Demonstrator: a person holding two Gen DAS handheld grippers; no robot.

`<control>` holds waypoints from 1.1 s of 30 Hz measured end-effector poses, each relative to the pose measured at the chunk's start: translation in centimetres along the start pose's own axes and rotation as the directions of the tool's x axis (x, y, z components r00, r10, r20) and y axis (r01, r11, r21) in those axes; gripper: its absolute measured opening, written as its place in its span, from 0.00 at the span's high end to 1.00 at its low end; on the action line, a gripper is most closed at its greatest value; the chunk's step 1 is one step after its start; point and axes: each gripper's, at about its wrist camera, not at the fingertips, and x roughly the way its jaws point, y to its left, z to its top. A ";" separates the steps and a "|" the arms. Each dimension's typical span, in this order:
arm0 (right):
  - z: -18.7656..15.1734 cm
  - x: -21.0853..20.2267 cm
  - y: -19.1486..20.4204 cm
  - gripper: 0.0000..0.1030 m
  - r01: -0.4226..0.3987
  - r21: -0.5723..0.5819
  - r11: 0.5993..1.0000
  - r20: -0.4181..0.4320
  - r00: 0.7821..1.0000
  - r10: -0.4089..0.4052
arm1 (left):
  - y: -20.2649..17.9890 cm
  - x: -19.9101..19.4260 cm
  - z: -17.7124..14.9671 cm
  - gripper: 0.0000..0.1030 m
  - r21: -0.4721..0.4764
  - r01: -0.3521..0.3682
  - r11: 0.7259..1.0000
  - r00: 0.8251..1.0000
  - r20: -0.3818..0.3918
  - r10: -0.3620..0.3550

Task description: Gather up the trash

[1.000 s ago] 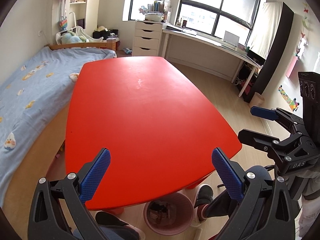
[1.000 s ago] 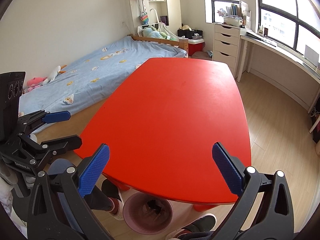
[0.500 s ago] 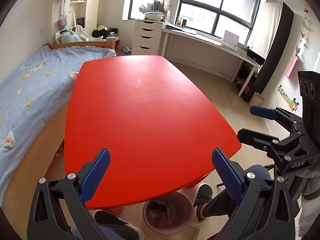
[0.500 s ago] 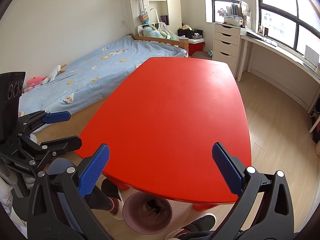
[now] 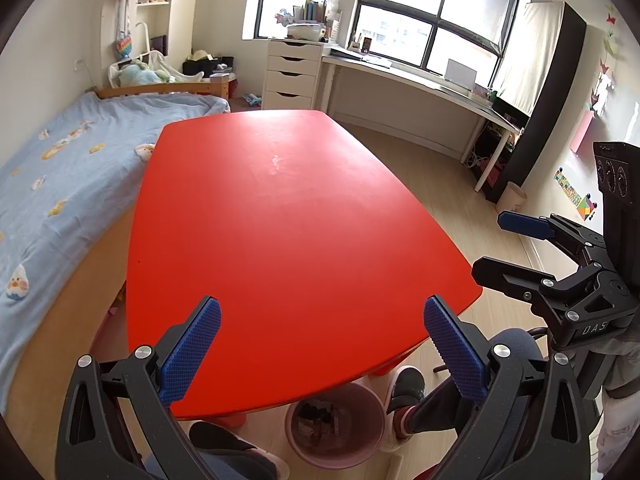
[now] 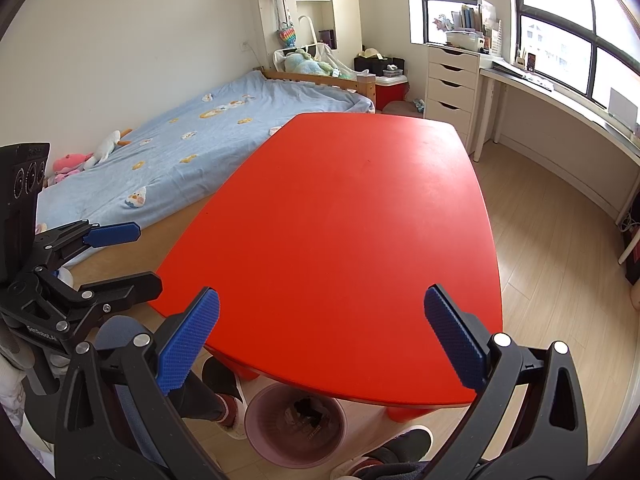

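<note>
Left wrist view: my left gripper (image 5: pixel 320 344) spread wide, empty, above near edge of red table (image 5: pixel 280 220). Right gripper (image 6: pixel 320 340) likewise agape, empty. Pink bin (image 6: pixel 296 424) with trash under near edge. Risk: no visible trash on tabletop; blind reach could strike table edge.

Lower centre of the left wrist view: the pink bin (image 5: pixel 335 424) sits half under the red desk (image 5: pixel 280 220), its far rim hidden by the desk edge, and the dark contents are too murky to name. Same in the right wrist view, where the bin (image 6: pixel 294 426) shows only a dark clump inside. A desk leg (image 6: pixel 402 414) peeks out, the rest covered. The person's shoes (image 5: pixel 404 390) are partly masked by the left hand-held gripper (image 5: pixel 320 354) arms. At the right edge, the right hand-held gripper (image 5: pixel 490 246) body runs out of frame. Items on the far windowsill (image 5: pixel 308 12) are too small to identify.
</note>
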 end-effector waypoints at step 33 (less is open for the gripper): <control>-0.4 0.4 0.1 0.03 0.001 0.001 1.000 -0.003 1.000 -0.001 | -0.6 0.1 0.0 0.06 0.004 0.001 1.000 1.000 0.007 -0.001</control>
